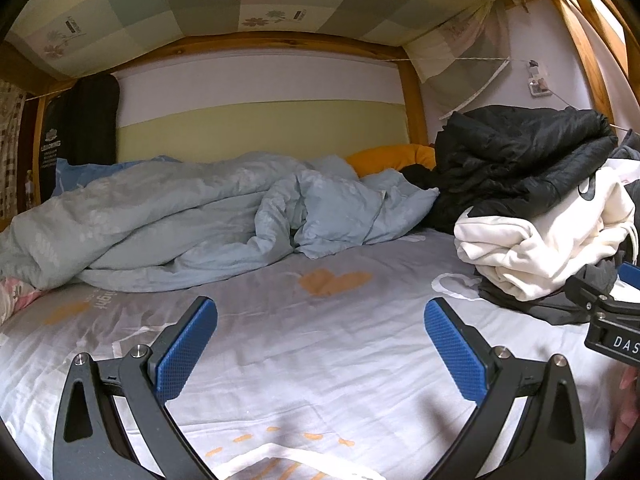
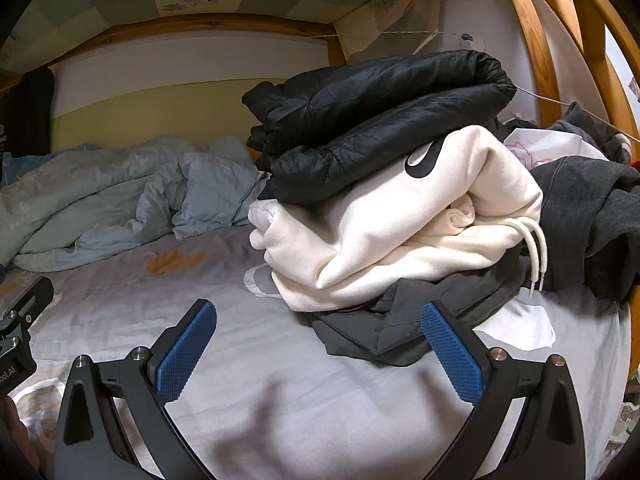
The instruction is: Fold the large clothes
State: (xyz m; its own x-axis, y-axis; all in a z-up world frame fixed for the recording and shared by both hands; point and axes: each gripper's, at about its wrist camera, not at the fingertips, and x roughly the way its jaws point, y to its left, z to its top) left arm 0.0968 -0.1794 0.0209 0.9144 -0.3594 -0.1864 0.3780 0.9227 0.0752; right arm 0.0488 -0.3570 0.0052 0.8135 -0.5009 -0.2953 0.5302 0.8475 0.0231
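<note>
Both the left claw [image 1: 320,344] and the right claw [image 2: 318,344] stand apart and empty above the bed [image 1: 320,380], with the folded clothes pile [image 2: 400,208] just beyond the right claw.

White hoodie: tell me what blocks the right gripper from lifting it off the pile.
The black puffer jacket lies on top of the white hoodie, pinning its back part. Between the open right gripper and the hoodie's front edge, only bare bedsheet and the dark grey garment under it show.
</note>
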